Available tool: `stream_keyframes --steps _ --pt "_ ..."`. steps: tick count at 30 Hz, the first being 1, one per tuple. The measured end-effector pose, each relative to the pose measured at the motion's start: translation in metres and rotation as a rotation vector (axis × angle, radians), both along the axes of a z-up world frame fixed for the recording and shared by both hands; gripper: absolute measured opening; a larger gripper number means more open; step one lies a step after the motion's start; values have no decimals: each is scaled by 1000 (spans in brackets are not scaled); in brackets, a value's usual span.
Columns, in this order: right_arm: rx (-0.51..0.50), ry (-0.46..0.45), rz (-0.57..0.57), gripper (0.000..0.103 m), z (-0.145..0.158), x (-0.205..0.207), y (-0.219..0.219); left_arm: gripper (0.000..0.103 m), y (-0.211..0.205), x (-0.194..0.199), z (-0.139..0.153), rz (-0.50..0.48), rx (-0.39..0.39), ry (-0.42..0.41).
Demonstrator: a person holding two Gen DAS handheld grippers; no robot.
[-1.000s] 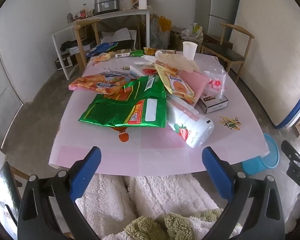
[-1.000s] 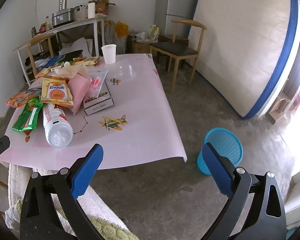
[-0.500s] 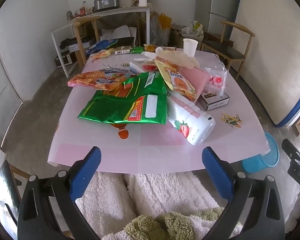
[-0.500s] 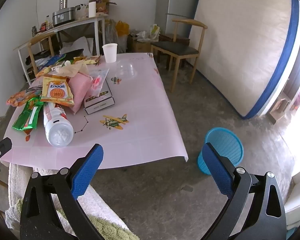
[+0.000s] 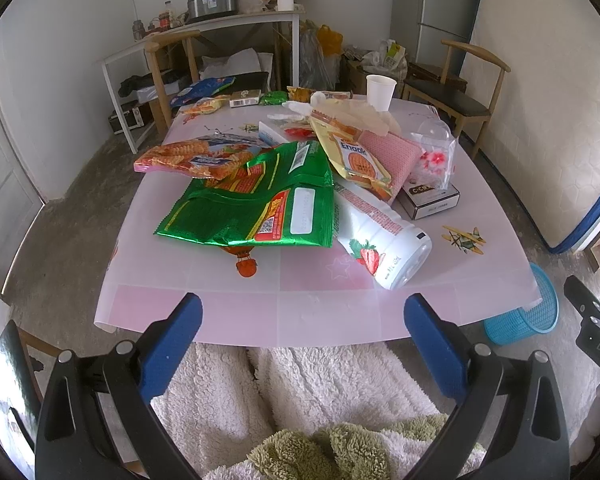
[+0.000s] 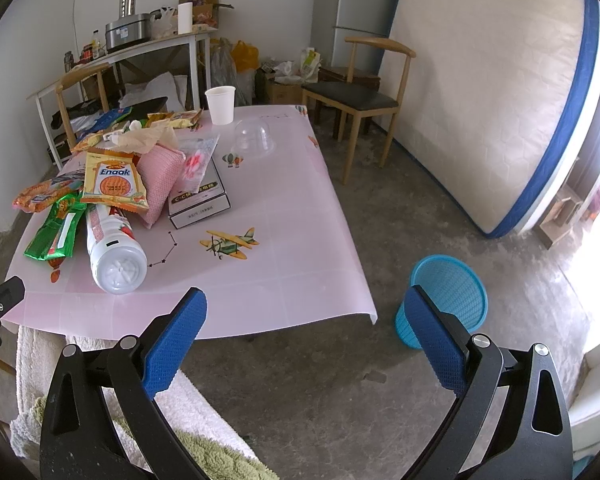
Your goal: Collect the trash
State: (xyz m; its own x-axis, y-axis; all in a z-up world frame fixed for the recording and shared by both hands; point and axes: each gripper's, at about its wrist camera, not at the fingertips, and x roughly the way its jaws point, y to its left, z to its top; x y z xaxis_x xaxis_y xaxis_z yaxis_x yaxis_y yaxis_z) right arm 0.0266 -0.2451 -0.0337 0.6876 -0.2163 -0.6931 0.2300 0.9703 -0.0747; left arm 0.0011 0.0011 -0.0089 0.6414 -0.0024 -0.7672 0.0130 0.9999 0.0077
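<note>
A pile of trash lies on the pink table (image 5: 308,312): a green foil bag (image 5: 256,208), an orange snack bag (image 5: 188,158), a yellow Enaak packet (image 5: 356,160), a white strawberry bottle (image 5: 384,244) on its side, a grey box (image 5: 432,202) and a paper cup (image 5: 380,92). The bottle (image 6: 114,252) and box (image 6: 200,200) also show in the right wrist view. A blue basket (image 6: 446,300) stands on the floor right of the table. My left gripper (image 5: 302,320) is open and empty at the table's near edge. My right gripper (image 6: 304,320) is open and empty above the floor by the table corner.
Wooden chairs (image 6: 364,92) stand behind the table, and a white shelf table (image 5: 204,40) with pots is at the back. A mattress (image 6: 496,92) leans on the right wall. A fluffy white and green cloth (image 5: 300,400) lies below my grippers.
The left view has drawn back and down a little from the table. The right gripper has hardly moved. Both stay open.
</note>
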Motion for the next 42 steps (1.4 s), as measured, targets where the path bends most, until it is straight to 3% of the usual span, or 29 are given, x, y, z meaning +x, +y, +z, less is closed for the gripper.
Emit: stream_keyframes --steps 42 --pt "4 0 2 95 -4 5 3 99 3 0 -1 1 -1 5"
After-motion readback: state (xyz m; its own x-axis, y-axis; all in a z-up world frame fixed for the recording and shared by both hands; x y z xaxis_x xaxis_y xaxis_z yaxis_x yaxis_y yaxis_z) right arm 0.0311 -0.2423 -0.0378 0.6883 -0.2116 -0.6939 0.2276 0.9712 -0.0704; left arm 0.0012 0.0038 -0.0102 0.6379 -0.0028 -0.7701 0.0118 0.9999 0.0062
